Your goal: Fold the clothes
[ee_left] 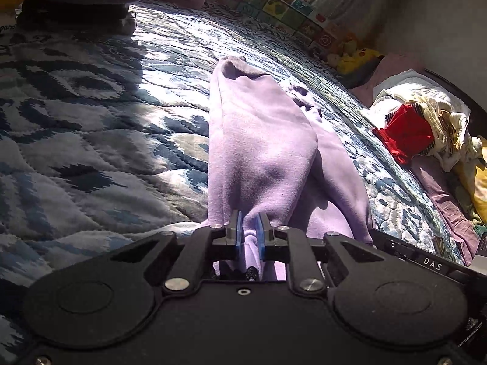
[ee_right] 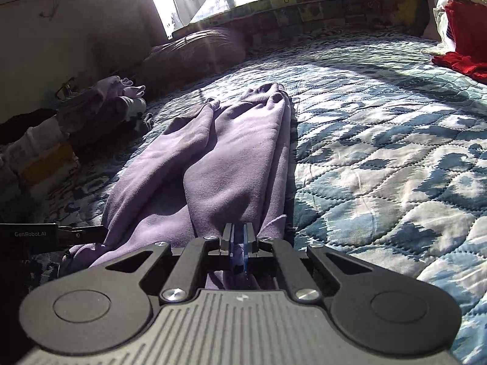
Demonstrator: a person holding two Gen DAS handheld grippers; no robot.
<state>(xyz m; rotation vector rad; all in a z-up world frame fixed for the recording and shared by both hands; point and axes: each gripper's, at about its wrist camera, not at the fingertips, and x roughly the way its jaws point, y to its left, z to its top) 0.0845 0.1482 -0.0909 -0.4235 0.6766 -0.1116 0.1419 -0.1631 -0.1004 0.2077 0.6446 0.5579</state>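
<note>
A lilac garment (ee_left: 261, 140) lies lengthwise on the blue-and-white quilted bedspread (ee_left: 91, 121), its two long parts side by side. My left gripper (ee_left: 250, 222) is shut on its near edge, cloth pinched between the blue pads. In the right wrist view the same lilac garment (ee_right: 219, 164) stretches away over the bedspread (ee_right: 380, 158), and my right gripper (ee_right: 239, 232) is shut on another part of its near edge. The left gripper's body (ee_right: 51, 235) shows at the left edge there, close beside the cloth.
A heap of unfolded clothes with a red piece (ee_left: 408, 133) lies at the right of the bed. Folded dark clothes (ee_left: 79, 0) are stacked at the far left. A purple pillow (ee_right: 197, 51) and a patterned headboard edge (ee_left: 274, 3) sit under the window.
</note>
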